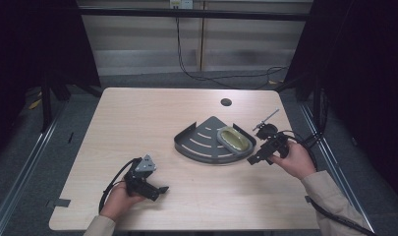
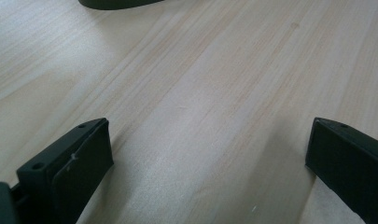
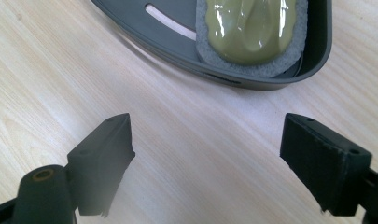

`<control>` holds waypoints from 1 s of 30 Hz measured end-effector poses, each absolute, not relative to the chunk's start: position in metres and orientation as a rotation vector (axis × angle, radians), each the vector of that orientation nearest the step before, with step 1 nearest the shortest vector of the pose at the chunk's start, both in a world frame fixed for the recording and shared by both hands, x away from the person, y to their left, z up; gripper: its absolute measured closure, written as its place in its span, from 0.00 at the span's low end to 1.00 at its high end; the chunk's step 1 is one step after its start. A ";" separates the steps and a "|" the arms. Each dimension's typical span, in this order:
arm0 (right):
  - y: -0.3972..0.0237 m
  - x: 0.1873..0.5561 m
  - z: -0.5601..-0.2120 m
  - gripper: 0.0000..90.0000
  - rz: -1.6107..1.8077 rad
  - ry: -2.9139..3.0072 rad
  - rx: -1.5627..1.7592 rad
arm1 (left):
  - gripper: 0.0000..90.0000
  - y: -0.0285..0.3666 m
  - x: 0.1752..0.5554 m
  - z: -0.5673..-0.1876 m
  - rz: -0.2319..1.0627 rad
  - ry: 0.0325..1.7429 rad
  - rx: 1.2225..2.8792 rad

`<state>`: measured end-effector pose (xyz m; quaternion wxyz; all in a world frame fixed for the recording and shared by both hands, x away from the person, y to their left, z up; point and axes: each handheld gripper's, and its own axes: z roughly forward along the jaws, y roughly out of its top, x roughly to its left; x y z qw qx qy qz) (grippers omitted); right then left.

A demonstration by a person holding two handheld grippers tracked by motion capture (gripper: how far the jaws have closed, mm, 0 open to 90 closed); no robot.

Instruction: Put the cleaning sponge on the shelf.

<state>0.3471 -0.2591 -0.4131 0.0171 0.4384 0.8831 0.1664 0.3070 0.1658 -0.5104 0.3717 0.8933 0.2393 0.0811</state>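
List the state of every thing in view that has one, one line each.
left tongs: open, empty, low over bare table.
right tongs: open, empty, aimed at the tray's rim.
sponge: lying in the tray, at its right end.
corner tray: flat on the table, slotted floor, holding the sponge.
table: bears the tray.

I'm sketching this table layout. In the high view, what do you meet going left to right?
Left gripper → dark corner tray → green sponge lying in the tray → right gripper.
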 end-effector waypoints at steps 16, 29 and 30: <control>-0.276 0.328 -0.428 0.18 0.557 2.720 1.410 | 0.00 0.166 0.307 -0.510 0.208 0.613 2.290; -0.284 0.313 -0.445 0.19 0.534 2.725 1.430 | 0.00 0.166 0.307 -0.510 0.207 0.612 2.294; -0.285 0.311 -0.447 0.19 0.535 2.722 1.434 | 0.00 0.166 0.307 -0.510 0.208 0.613 2.292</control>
